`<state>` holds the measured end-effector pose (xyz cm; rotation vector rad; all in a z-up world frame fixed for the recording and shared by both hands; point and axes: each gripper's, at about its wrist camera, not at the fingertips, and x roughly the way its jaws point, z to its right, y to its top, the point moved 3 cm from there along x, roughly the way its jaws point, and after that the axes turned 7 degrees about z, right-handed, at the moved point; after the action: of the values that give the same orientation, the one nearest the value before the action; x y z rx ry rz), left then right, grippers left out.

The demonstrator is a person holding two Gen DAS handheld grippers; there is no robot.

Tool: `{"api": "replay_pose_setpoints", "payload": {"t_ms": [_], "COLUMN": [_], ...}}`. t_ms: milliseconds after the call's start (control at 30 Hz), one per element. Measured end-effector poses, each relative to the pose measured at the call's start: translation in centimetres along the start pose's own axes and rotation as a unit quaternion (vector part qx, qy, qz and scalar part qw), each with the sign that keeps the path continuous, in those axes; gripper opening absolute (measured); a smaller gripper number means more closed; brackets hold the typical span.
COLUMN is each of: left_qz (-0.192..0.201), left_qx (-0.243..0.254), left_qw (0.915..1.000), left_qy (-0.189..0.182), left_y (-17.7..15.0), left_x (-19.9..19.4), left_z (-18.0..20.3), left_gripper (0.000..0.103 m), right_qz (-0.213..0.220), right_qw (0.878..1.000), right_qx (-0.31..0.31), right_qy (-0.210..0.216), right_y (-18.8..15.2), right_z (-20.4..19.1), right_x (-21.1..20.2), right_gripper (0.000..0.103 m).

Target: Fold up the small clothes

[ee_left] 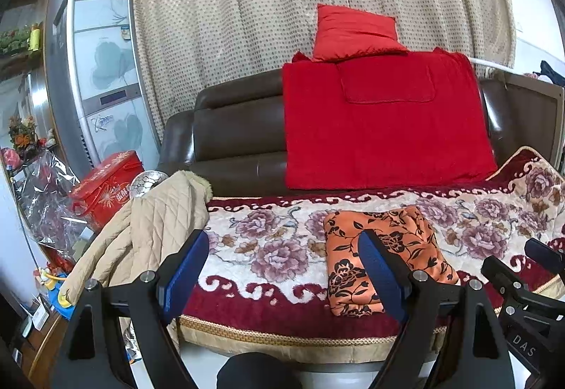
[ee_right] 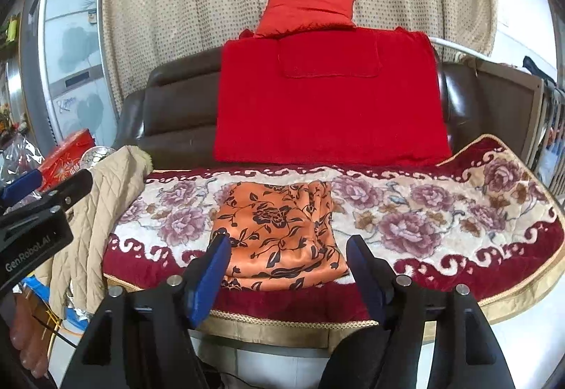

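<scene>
Judging the folded orange black-flowered cloth point(ee_right: 279, 233) on the floral sofa cover point(ee_right: 441, 212) finished, lift both empty, wide-open grippers, left gripper point(ee_left: 286, 269) and right gripper point(ee_right: 286, 269), clear without snagging it.

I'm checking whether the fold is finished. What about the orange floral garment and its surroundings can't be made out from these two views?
- Orange floral garment: its near left corner is covered by a blue finger in the right wrist view; the left wrist view hides a lower strip the same way.
- Its underside and inner layers: hidden by its own top layer.
- Beige quilted coat: lower part hidden behind the left gripper.
</scene>
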<state>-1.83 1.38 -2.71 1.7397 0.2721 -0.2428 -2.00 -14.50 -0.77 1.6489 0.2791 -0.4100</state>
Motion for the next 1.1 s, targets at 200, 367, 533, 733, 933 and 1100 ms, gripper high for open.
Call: {"api": "replay_pose_setpoints", "payload": {"t_ms": [200,367,533,733,933,1100], "left_qz": [0.015,0.02,0.019,0.017,0.019,0.018], "left_qx": [-0.006,-0.008,-0.003,-0.003,-0.002,0.0], "left_qw": [0.9999,0.9998,0.9998,0.9998,0.9998,0.9998], "left_qy": [0.004,0.004,0.003,0.001,0.0,-0.001], "left_y": [0.3,0.4,0.3,0.3,0.2,0.2], "left_x": [-0.9,-1.1,-1.0,-1.0,-1.0,-1.1], "left_z": [-0.9,-1.0,-0.8,-0.8,-0.7,-0.6], "left_gripper": [0.087,0.088,0.088,0.088,0.088,0.088], "right_qz": [0.023,0.044,0.044,0.041,0.043,0.044], "right_qw": [1.0,0.999,0.999,0.999,0.999,0.999], "right_qx": [-0.015,-0.023,-0.021,-0.014,-0.013,-0.012], "right_qy": [-0.014,-0.019,-0.021,-0.024,-0.023,-0.024], "right_y": [0.8,1.5,1.6,1.4,1.4,1.5], "right_z": [-0.7,-1.0,-0.8,-0.4,-0.3,-0.3], "right_x": [-1.4,-2.5,-2.4,-2.3,-2.5,-2.5], "right_gripper": [0.072,0.072,0.072,0.072,0.072,0.072]}}
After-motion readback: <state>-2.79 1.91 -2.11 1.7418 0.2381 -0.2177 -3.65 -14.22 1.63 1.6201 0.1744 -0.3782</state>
